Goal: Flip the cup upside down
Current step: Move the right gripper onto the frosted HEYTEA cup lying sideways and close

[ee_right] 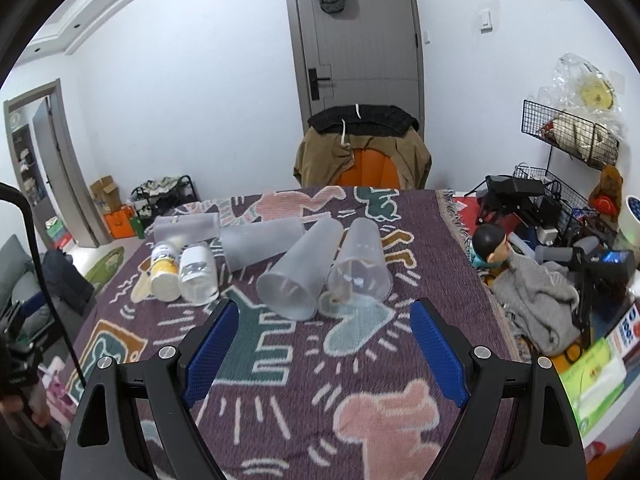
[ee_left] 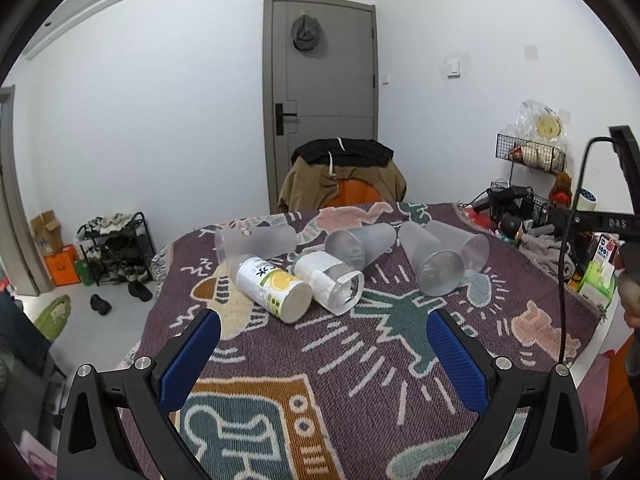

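Observation:
Several frosted plastic cups lie on their sides on a patterned purple cloth (ee_left: 360, 360). In the right wrist view two cups (ee_right: 298, 268) (ee_right: 362, 260) lie side by side with their mouths toward me, just beyond my open right gripper (ee_right: 324, 312). Another cup (ee_right: 260, 242) lies behind them and one more (ee_right: 186, 227) at the far left. In the left wrist view the same cups (ee_left: 430, 260) (ee_left: 358, 242) (ee_left: 254, 240) lie beyond my open, empty left gripper (ee_left: 322, 324). Both grippers hover above the cloth.
A yellow-labelled can (ee_left: 272, 286) and a clear bottle (ee_left: 330, 280) lie on their sides left of the cups. A chair draped with clothes (ee_right: 362, 148) stands behind the table. Clutter, a doll (ee_right: 492, 246) and wire racks (ee_right: 568, 136) fill the right side.

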Motion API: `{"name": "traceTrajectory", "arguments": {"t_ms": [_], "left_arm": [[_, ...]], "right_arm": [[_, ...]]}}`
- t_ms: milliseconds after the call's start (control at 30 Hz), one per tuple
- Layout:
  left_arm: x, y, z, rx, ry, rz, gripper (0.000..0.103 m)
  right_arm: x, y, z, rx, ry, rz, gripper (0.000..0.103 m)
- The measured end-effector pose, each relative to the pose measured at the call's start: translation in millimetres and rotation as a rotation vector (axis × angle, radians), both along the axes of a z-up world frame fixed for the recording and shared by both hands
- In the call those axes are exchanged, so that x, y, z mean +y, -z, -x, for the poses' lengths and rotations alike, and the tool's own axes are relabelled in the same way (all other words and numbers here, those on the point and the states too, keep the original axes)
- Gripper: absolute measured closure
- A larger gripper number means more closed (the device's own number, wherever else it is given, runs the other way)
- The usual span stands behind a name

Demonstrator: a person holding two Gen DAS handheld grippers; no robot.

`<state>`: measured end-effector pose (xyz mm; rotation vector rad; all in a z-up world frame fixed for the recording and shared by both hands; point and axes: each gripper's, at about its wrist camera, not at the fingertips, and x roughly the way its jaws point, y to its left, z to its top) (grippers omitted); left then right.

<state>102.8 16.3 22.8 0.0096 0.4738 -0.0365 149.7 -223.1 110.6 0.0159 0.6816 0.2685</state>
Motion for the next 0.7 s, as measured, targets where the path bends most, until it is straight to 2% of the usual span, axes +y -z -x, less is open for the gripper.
{"name": "traceTrajectory", "arguments": {"t_ms": [333,700], "left_arm": [[2,-6,-52,0.064,-0.025,0.023,0.0],[6,-1,-99,0.118,-0.052,0.056,0.0]], "right_arm": [[3,5,-85,0.124,0.052,-0.023,0.016],[-3,49,-177,0.333,0.135,-0.008,0.016]]}}
